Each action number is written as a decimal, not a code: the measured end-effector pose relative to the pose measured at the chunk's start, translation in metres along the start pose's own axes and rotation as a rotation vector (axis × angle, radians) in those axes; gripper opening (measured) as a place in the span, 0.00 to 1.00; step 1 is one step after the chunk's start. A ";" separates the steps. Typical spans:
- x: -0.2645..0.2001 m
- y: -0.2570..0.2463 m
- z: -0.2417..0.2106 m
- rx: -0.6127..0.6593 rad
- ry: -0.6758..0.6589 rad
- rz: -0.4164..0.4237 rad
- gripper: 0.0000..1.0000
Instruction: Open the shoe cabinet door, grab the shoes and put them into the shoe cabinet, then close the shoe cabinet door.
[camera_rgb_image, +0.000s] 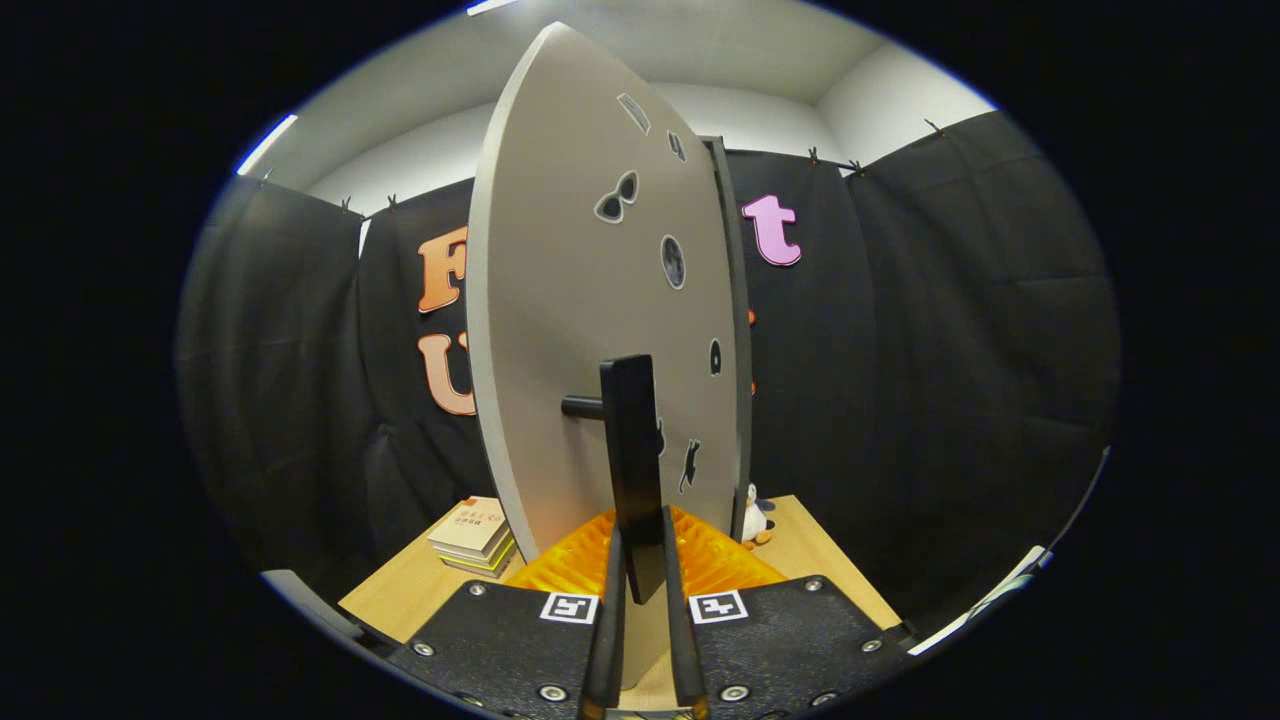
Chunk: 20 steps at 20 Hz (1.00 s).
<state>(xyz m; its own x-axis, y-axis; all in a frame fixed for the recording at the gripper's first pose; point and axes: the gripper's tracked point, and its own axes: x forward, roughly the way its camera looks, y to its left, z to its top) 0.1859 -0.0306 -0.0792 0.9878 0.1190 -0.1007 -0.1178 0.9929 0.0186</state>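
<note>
The grey shoe cabinet door (570, 300) stands swung open, seen almost edge-on straight ahead, with small dark cut-out shapes on its face. Its black bar handle (632, 450) sticks out toward me on a short post. My gripper (640, 580) is shut on the lower end of that handle, one finger on each side of the bar. The cabinet's frame edge (735, 320) shows just behind the door on the right. An orange ribbed thing (590, 560) lies on the table behind the fingers, at the door's foot.
A light wooden table (830, 570) carries the cabinet. A stack of books (472, 535) lies left of the door. A small penguin figure (752, 518) stands to the right of the door's base. Black cloth walls close in all round.
</note>
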 end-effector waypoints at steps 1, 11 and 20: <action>-0.002 -0.009 0.000 0.002 -0.003 -0.002 0.19; -0.006 -0.104 -0.003 0.076 0.006 -0.056 0.11; -0.009 -0.143 -0.006 0.084 0.029 0.035 0.09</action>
<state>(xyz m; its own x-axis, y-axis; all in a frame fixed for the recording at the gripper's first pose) 0.1934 -0.1735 -0.0866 0.9798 0.1548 -0.1269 -0.1418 0.9842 0.1058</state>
